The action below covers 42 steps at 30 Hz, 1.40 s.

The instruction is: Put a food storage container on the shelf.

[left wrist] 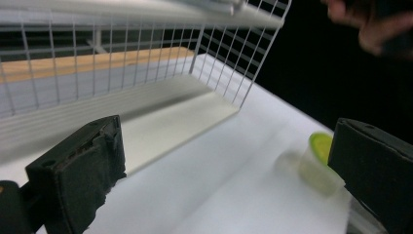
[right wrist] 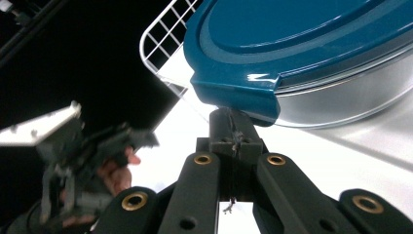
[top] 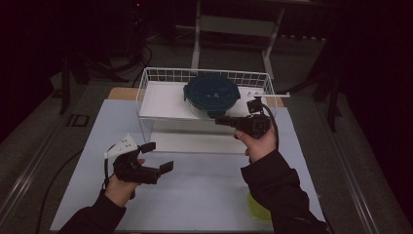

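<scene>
The blue-lidded container (top: 212, 94) rests on the wire rack (top: 146, 90); my right gripper (top: 225, 120), jaws pressed together, nudges its latch, left gripper (top: 158, 157) spread wide.

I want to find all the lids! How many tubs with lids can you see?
2. A round clear container with a dark blue lid sits on the white wire rack's shelf. A small clear cup with a yellow-green lid stands on the table's near right corner. More may be hidden.

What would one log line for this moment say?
left gripper: open, above table | right gripper: shut, at latch of blue lid | container in wire basket | green-lidded cup: untouched
</scene>
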{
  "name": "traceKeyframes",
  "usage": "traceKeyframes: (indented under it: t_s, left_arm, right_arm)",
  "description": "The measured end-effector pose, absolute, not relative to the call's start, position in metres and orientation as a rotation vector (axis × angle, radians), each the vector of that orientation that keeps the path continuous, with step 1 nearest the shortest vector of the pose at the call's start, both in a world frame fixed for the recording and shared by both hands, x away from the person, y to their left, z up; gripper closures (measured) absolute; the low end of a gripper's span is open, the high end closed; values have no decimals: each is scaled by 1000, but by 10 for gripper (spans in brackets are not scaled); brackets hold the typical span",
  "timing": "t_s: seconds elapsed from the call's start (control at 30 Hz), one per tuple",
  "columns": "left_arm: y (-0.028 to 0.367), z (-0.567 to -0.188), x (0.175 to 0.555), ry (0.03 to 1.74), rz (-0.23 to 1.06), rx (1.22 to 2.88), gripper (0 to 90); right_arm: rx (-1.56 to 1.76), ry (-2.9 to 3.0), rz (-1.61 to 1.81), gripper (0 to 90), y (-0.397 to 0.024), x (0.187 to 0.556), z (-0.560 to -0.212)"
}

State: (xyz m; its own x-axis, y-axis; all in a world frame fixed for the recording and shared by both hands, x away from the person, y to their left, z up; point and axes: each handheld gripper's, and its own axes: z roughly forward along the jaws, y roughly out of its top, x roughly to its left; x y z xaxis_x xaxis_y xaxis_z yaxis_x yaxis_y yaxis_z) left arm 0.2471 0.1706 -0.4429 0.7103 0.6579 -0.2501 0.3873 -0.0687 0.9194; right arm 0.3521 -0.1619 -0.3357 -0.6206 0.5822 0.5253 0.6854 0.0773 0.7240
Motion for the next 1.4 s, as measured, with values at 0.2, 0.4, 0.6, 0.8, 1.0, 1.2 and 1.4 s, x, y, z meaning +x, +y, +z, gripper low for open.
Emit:
traceKeyframes:
  t_s: [0.2, 0.4, 0.6, 0.8, 1.0, 1.2, 1.4]
  left_arm:
    - [166, -471, 225, 839, 311, 1729, 0]
    - [161, -490, 217, 809, 309, 1782, 0]
    - [159, -496, 211, 777, 345, 1803, 0]
    - [163, -499, 212, 810, 346, 1785, 0]
    - [167, -497, 206, 810, 353, 1794, 0]
    - [173, -498, 202, 793, 372, 1808, 0]
    - [174, -498, 203, 775, 363, 1801, 0]
  right_arm:
    - [-1342, -2201, -1600, 897, -159, 359, -338]
    - [-1375, -2194, -1598, 897, -154, 367, -340]
    - [-1398, -2183, -1598, 895, -154, 375, -339]
    - [-1387, -2198, -1585, 895, -150, 379, -338]
    - [-1355, -2177, -1603, 836, -148, 374, -337]
    - [-1274, -2274, -1603, 645, -146, 356, -338]
    - [-1216, -2356, -1642, 330, -148, 336, -343]
